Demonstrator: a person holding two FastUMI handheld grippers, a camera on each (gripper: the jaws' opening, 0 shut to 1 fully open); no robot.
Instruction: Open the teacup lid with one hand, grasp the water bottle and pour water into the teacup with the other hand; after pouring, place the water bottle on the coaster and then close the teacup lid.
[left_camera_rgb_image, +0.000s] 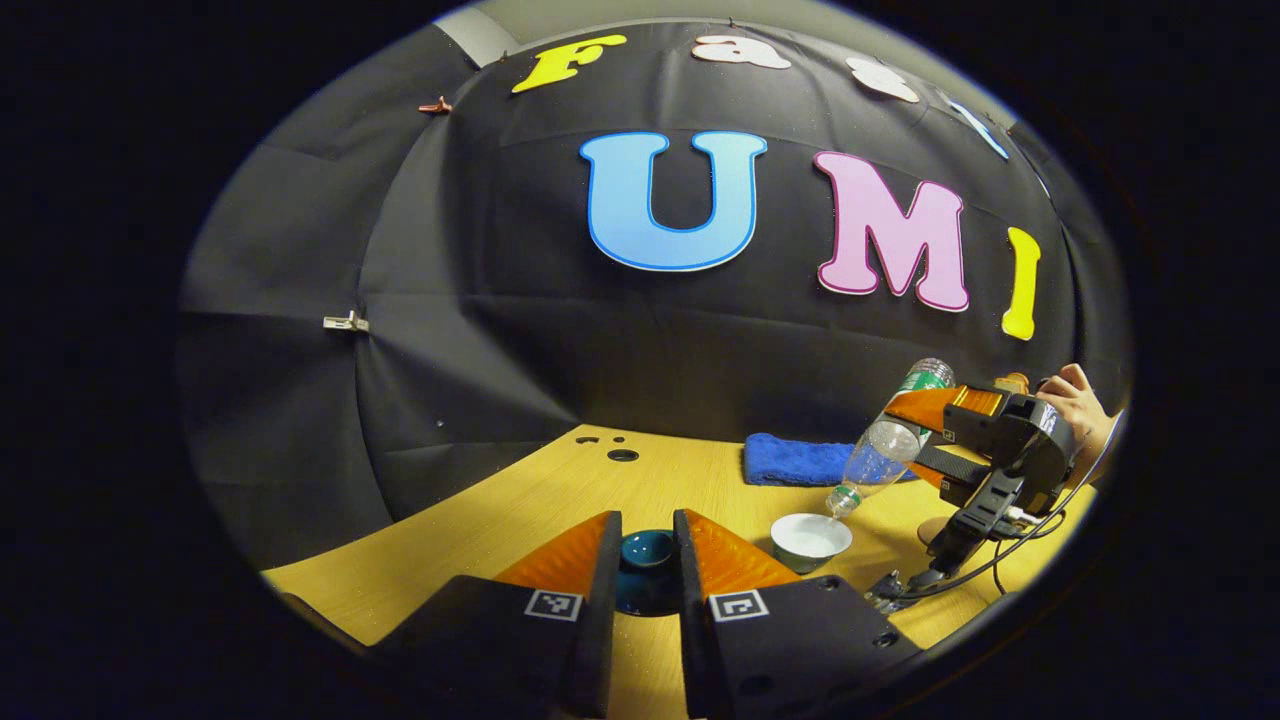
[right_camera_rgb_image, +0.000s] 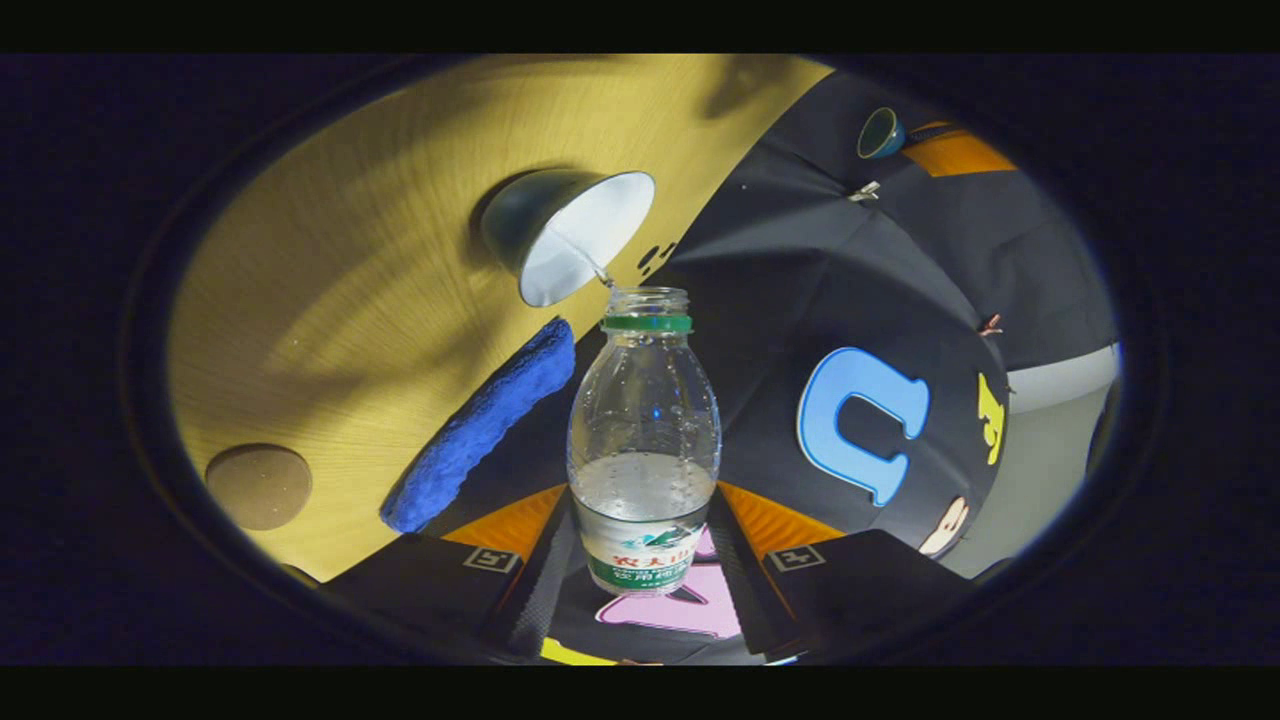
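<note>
1 teacup (left_camera_rgb_image: 811, 540), white inside, lid off, on tabletop (left_camera_rgb_image: 520, 510). 1 water bottle (right_camera_rgb_image: 643, 440), uncapped, green neck ring, tipped mouth-down just above teacup rim, thin stream entering cup. Right gripper (right_camera_rgb_image: 645, 545) pinching bottle at label end; label writing too small to read. 1 teacup lid (left_camera_rgb_image: 646, 560), dark teal, pinched between fingers of left gripper (left_camera_rgb_image: 646, 550), held left of teacup. 1 blue cloth (left_camera_rgb_image: 795, 460) behind teacup. 1 round coaster (right_camera_rgb_image: 259, 486) near cloth.
</note>
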